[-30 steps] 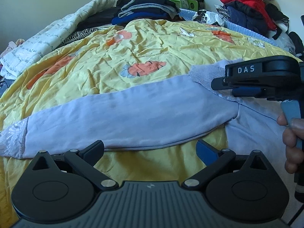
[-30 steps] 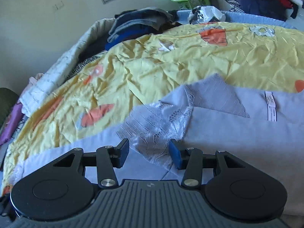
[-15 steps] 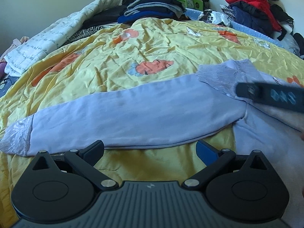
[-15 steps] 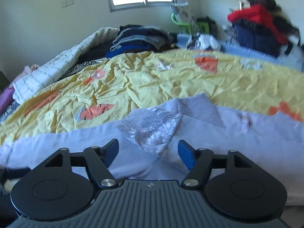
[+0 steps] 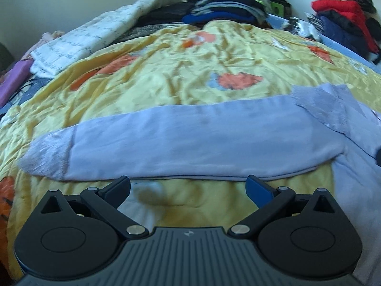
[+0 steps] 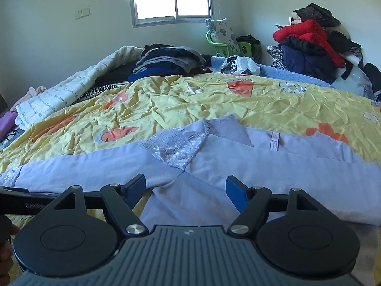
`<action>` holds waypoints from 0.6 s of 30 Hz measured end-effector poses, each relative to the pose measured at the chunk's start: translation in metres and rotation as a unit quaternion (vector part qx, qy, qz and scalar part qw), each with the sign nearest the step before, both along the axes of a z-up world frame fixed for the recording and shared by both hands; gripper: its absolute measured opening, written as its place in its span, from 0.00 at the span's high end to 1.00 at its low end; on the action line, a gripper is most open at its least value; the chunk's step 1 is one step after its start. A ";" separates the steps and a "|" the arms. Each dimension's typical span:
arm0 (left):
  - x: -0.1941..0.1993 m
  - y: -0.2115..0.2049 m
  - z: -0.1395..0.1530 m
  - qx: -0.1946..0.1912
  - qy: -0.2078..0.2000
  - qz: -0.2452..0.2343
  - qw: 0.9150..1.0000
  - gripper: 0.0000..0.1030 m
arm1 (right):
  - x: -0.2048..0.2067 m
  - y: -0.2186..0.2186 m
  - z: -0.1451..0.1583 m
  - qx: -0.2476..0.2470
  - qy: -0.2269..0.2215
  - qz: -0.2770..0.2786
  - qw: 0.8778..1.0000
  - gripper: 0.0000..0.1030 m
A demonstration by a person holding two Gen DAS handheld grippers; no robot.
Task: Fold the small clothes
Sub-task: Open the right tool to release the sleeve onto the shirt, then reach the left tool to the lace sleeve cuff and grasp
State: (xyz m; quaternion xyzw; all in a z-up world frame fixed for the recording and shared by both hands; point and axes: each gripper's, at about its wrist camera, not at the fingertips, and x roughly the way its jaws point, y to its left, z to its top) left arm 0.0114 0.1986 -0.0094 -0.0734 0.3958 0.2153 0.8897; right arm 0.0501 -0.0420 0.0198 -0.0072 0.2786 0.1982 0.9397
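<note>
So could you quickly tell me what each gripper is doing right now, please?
Left gripper: open, holding nothing.
Right gripper: open, its jaws have just been opening, nothing held.

Daylight comes in through the window [image 6: 173,9] on the far wall, its panes blown out to white glare. The room is evenly bright, with soft shadows in the creases of the yellow bedspread [image 6: 214,100]. The right wrist view is sharp. The left wrist view is smeared by motion blur. Both views bend strongly at the edges, with dark corners.
</note>
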 end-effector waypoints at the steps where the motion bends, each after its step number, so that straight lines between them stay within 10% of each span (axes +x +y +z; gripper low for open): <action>1: -0.003 0.005 -0.001 -0.003 -0.001 0.007 1.000 0.00 | -0.002 -0.002 -0.001 0.003 0.000 0.000 1.000 0.22; 12: -0.052 0.079 -0.002 -0.130 -0.044 0.088 0.987 0.00 | -0.014 -0.006 -0.005 0.014 0.004 0.002 1.000 0.21; 15: -0.070 0.101 -0.003 -0.210 -0.113 0.112 0.965 0.00 | -0.015 -0.006 -0.006 0.017 0.005 0.003 1.000 0.21; 18: -0.083 0.125 -0.014 -0.311 -0.186 0.148 0.920 0.00 | -0.018 -0.005 -0.005 0.016 0.002 0.004 1.000 0.21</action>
